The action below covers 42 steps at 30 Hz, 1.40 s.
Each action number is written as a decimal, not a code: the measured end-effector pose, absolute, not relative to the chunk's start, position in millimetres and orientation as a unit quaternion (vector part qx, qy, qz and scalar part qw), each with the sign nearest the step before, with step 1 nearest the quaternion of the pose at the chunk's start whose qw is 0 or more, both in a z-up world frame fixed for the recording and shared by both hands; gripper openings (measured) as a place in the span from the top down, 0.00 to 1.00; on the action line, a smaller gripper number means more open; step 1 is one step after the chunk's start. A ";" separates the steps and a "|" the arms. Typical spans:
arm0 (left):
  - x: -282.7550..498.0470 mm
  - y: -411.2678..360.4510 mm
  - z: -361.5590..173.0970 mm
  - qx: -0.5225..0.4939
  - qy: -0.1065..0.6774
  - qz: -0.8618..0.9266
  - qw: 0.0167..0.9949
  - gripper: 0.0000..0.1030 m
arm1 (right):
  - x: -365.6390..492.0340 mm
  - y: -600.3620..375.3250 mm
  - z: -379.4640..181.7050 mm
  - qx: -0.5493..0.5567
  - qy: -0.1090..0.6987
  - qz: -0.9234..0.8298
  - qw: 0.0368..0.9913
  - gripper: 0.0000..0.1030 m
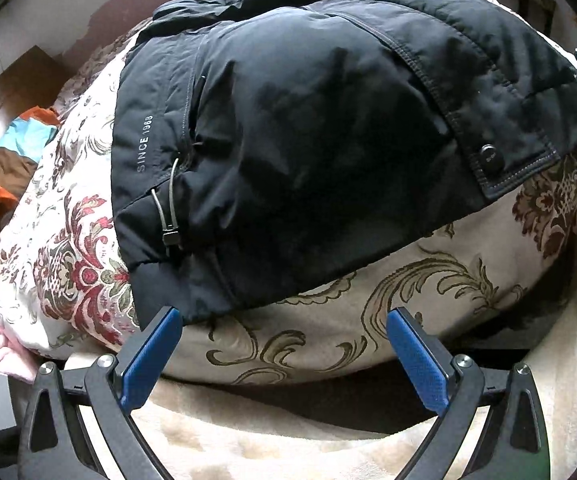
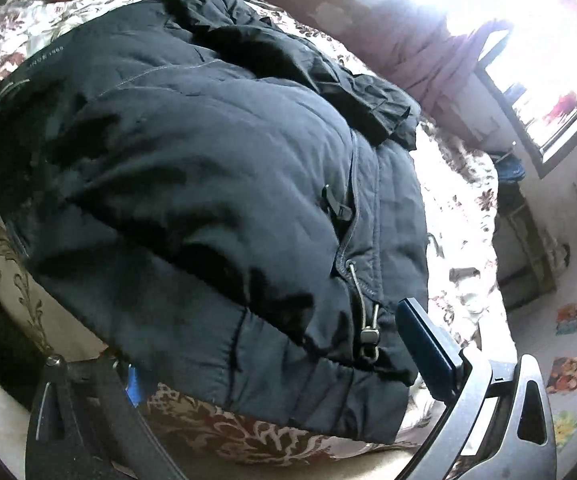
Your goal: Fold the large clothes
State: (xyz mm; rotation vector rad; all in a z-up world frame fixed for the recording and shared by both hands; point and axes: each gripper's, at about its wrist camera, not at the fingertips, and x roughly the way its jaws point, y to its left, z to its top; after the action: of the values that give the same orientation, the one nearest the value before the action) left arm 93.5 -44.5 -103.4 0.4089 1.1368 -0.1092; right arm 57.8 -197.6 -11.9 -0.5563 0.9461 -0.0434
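The black padded jacket (image 1: 296, 128) is lying spread across a bed, on top of a cream bedspread with red and brown flower patterns (image 1: 68, 264). In the left wrist view its far end is running out of the frame at the top, and its right edge is cut off by the dark border of the lens. In the right wrist view the jacket (image 2: 192, 184) is filling most of the picture, and its near hem is hanging over the left blue pad of the right gripper (image 2: 272, 356), so only a small blue piece of this pad is showing under the cloth. The right finger (image 2: 428, 344) is standing free beside the hem, far from the other one, so the jaws are spread wide with the hem lying between them, not pressed.

The left gripper (image 1: 284, 344) is also spread wide and is grasping nothing; its blue fingers (image 1: 152, 356) are staying just before the lower corner of the jacket, with the bedspread between them.

White letters "SINCE 1988" (image 1: 144, 144) are readable on the jacket, near a grey elastic cord with a toggle (image 1: 168, 216). A round black snap button (image 1: 488, 158) is sitting on a flap.

At the left, orange, light blue and brown cloth (image 1: 16, 148) is lying beside the bed, half hidden. The bright window (image 2: 528, 32) is overexposed, so nothing outside is possible to make out.
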 end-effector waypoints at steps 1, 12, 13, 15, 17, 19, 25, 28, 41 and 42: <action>94.2 -45.3 -103.9 0.194 0.534 -0.052 0.821 0.00 | 61.0 -204.1 -13.1 -0.265 0.454 -0.014 0.851 0.02; 104.9 -58.2 -116.5 0.217 0.545 -0.053 0.808 0.00 | 59.6 -178.5 -40.9 -0.352 0.465 -0.008 0.812 0.02; 105.2 -59.0 -117.1 0.216 0.545 -0.053 0.808 0.00 | 61.5 -178.5 -39.5 -0.349 0.461 -0.009 0.816 0.02; 104.9 -60.8 -117.7 0.214 0.545 -0.052 0.809 0.00 | 64.3 -180.2 -32.6 -0.334 0.450 -0.012 0.828 0.02; 104.4 -60.2 -117.7 0.214 0.544 -0.050 0.810 0.00 | 66.7 -184.0 -22.6 -0.315 0.438 -0.013 0.842 0.02; 103.7 -58.3 -117.2 0.212 0.542 -0.050 0.812 0.00 | 68.7 -190.0 -10.0 -0.280 0.428 -0.012 0.859 0.02; 99.6 -56.8 -113.9 0.206 0.534 -0.054 0.818 0.00 | 76.3 -210.9 17.5 -0.195 0.418 0.004 0.887 0.02; 98.3 -58.5 -112.2 0.211 0.529 -0.054 0.820 0.00 | 78.1 -209.2 26.4 -0.183 0.411 0.010 0.893 0.02; 102.5 -61.8 -95.5 0.224 0.461 -0.006 0.858 0.00 | 102.9 -219.1 61.0 -0.078 0.396 0.032 0.915 0.02; 101.3 -62.8 -95.2 0.224 0.460 -0.009 0.859 0.00 | 105.6 -220.1 63.8 -0.071 0.394 0.034 0.916 0.02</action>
State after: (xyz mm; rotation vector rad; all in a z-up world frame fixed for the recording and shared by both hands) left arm 101.3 -62.8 -95.2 0.4707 0.9651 -0.0187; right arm 105.6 -220.1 63.8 -0.1459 0.8100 0.0691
